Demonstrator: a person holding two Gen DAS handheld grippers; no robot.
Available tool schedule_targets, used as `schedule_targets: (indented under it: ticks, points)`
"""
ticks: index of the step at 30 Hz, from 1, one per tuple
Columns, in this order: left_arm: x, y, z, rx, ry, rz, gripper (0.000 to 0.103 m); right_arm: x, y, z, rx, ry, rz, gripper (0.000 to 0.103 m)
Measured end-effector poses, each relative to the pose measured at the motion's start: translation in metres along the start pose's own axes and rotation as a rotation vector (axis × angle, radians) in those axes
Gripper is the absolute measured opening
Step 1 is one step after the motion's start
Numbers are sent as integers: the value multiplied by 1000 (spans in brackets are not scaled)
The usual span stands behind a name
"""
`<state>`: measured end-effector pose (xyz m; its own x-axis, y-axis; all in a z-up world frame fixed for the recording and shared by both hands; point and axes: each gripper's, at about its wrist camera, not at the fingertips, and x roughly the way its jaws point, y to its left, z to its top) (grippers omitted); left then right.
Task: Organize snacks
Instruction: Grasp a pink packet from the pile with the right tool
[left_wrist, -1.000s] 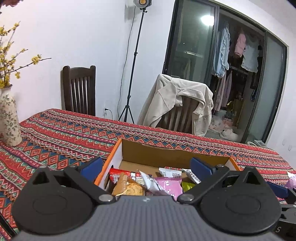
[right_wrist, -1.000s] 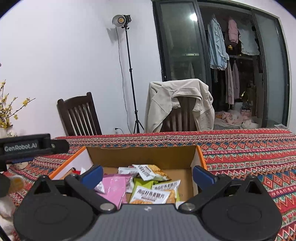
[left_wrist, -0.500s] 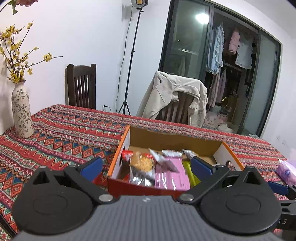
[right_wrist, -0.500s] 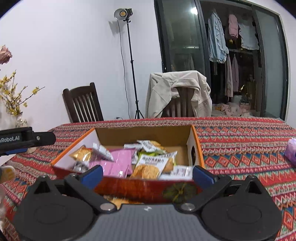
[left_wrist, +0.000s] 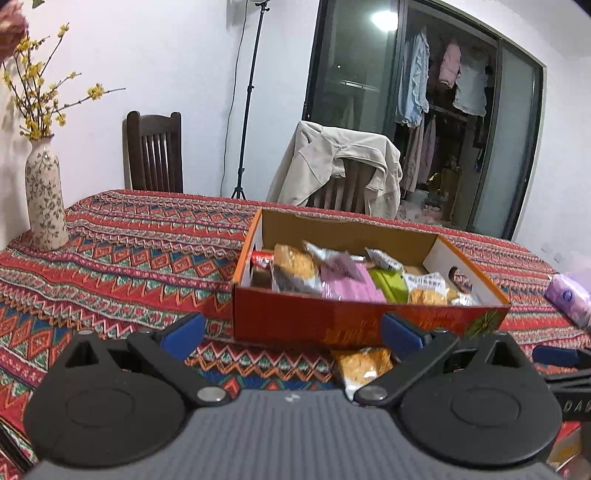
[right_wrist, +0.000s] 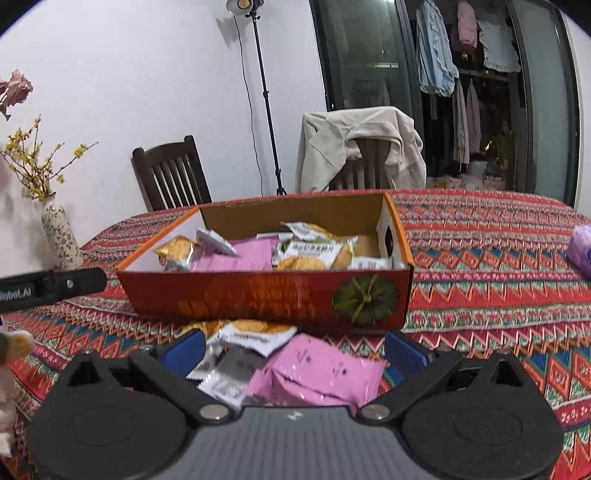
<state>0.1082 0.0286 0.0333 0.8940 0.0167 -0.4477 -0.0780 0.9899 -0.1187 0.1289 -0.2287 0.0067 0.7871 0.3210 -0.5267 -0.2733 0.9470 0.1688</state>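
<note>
a surface (left_wrist: 122, 251) draped in a red zigzag-patterned cloth carries an open orange cardboard box (right_wrist: 266, 295) already part-filled with snack packets. just in front of the box, loose on the cloth, lie a pink packet (right_wrist: 317, 373), a white cracker packet (right_wrist: 255, 338) and a silver-dark packet (right_wrist: 229, 369), with one orange packet (left_wrist: 364, 365) seen from the left view. the right gripper (right_wrist: 293, 349) hovers low over that loose pile, level and pointing at the box, jaws wide and empty. the left gripper (left_wrist: 291, 332) sits beside it, also level, jaws wide and empty. likely next: pinch one loose packet by its crimped edge, lift clear of the box wall, then drop it inside.
</note>
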Motion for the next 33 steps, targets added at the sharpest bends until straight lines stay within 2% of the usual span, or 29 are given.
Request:
schedule_targets:
  ticks: [3,7,19,24,27,33]
  points:
    - [12,5,-13,6,33,8,103,6,-2,-6,-7,23,-34,103]
    - [27,12,-24,-13,78,11,103,11,-8,-12,16,57,-29,103]
    - [28,25,-27,-78,74,-22,103,32,-4,-12,12,109,-55,103]
    - [30,26,-28,-85,86,-27,103,50,-12,-8,29,159,-71,101]
    - [32,27,-28,-90,90,-25,103,60,-20,-8,82,193,-55,96]
    - [34,28,-29,-96,104,-21,103,54,-20,-13,54,166,-55,79]
